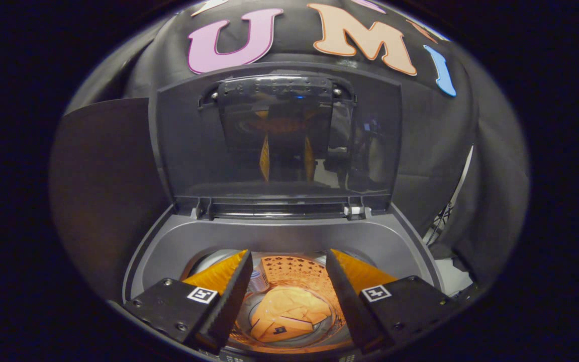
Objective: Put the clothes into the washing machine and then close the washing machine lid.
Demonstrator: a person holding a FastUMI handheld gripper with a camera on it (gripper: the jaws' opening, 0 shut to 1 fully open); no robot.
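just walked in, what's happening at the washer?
A person is holding the tongs open over the washing machine, gripping nothing. An orange garment lies at the bottom of the drum, below the gap between the fingers. The lid stands upright beyond them, not yet closed.

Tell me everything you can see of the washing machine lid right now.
The washing machine lid stands open, raised nearly upright at the back of the machine's grey top, held by two hinges along its lower edge. It has a dark grey plastic frame around a glossy, tinted window that mirrors the orange garment lying in the drum. A darker moulded panel sits at its upper middle. The open gripper is apart from it, fingers over the drum opening.
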